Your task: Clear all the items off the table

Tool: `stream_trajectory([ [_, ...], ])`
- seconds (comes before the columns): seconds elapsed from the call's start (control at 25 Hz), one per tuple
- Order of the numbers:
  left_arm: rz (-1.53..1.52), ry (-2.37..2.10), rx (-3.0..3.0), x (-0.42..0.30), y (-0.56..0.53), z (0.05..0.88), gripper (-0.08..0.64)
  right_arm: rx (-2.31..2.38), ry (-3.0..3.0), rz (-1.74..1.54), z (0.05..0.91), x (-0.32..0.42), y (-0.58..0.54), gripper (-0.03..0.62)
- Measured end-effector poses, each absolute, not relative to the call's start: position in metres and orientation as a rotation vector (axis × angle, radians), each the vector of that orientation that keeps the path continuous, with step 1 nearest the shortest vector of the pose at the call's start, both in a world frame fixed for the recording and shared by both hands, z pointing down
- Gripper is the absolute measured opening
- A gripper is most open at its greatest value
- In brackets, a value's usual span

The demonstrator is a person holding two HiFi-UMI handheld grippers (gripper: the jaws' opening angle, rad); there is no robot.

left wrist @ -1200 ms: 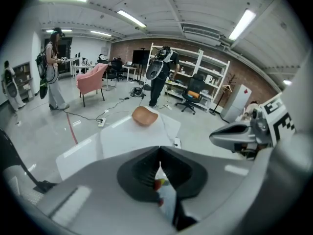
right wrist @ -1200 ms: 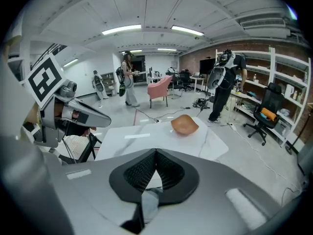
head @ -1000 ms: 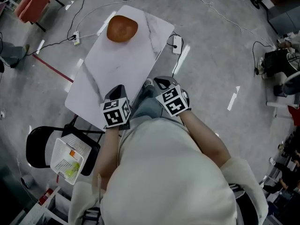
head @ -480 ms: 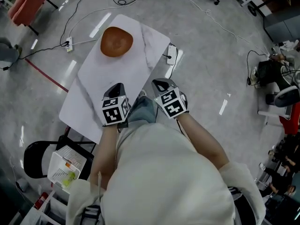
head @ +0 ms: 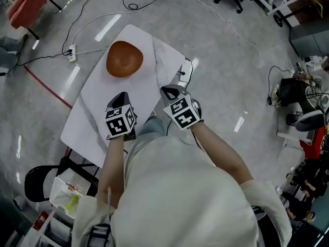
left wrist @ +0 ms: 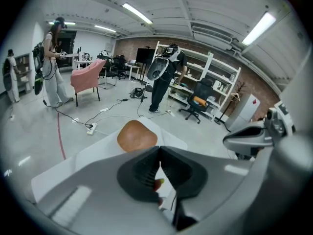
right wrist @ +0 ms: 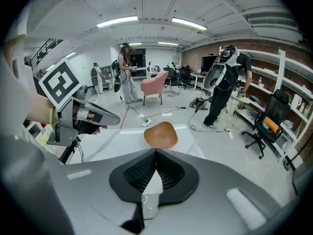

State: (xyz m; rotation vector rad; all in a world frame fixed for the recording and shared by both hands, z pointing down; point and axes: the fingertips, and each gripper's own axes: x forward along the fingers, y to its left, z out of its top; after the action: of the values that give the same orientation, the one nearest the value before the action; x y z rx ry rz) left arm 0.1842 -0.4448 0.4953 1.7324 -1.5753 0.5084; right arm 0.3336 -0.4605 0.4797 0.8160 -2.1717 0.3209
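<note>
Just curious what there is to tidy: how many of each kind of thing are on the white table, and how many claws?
Brown bowl: 1
Claws: 2, left claw and right claw
Total: 3

A pink armchair (head: pixel 25 6) and power strip (head: pixel 71 52) occupy the grey floor (head: pixel 221 86).

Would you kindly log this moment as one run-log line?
left gripper: shut, empty | right gripper: shut, empty | brown bowl: on table, far end, untouched
</note>
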Motion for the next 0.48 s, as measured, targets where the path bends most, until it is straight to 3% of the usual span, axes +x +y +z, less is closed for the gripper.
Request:
stream_trajectory([
  [0.48,0.49,-1.631,1.618,0.165,-0.495,0.513,0.008,0.657,-2.195,0.307,0.503,0.301,-0.521,0.0],
])
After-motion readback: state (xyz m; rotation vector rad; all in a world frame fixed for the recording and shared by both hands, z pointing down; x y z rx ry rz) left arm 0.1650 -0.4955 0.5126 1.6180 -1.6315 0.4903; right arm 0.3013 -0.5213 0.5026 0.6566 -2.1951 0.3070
